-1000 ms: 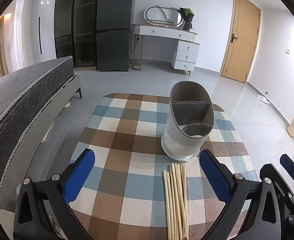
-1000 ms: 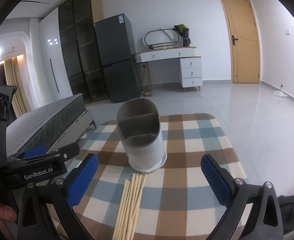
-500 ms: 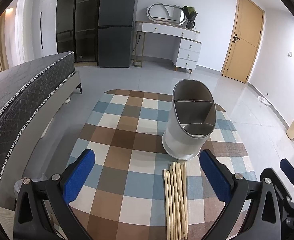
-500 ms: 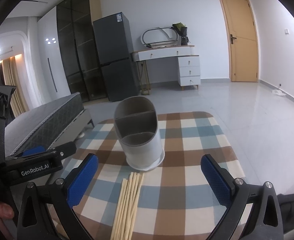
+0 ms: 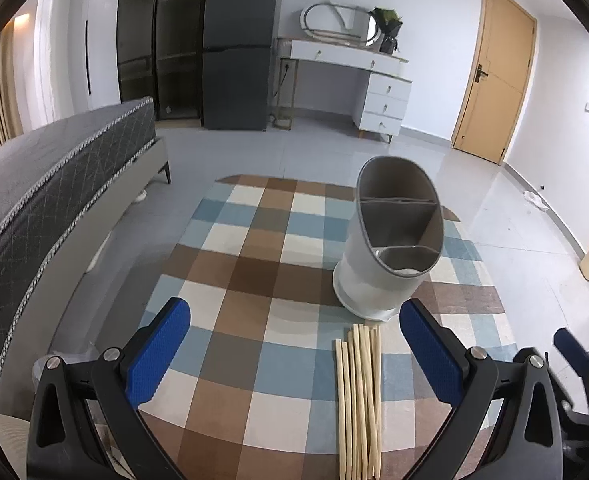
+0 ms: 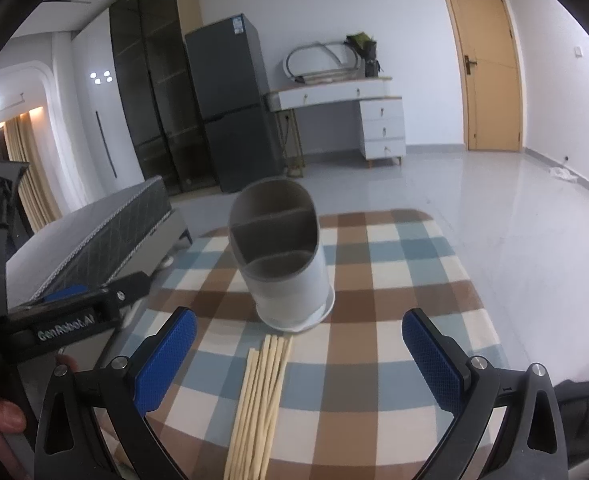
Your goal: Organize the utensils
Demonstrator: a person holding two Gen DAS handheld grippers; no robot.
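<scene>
A grey and white utensil holder [image 5: 390, 248] with three empty compartments stands upright on the checked tablecloth [image 5: 254, 280]; it also shows in the right wrist view [image 6: 286, 268]. A bundle of several pale wooden chopsticks [image 5: 358, 396] lies flat just in front of it, also in the right wrist view [image 6: 260, 396]. My left gripper [image 5: 294, 360] is open and empty, held above the near cloth. My right gripper [image 6: 298, 364] is open and empty, with the chopsticks below and between its fingers.
A grey bed [image 5: 46, 184] runs along the left of the table. Behind are a dark fridge [image 5: 238, 52], a white dressing table [image 5: 350, 76] and a wooden door [image 5: 494, 76]. The left gripper's body [image 6: 66, 316] shows at the left of the right wrist view.
Both grippers have tilted and drawn slightly nearer the table; the holder and chopsticks sit a little lower in the views. Neither object has moved, and both grippers stay open.
</scene>
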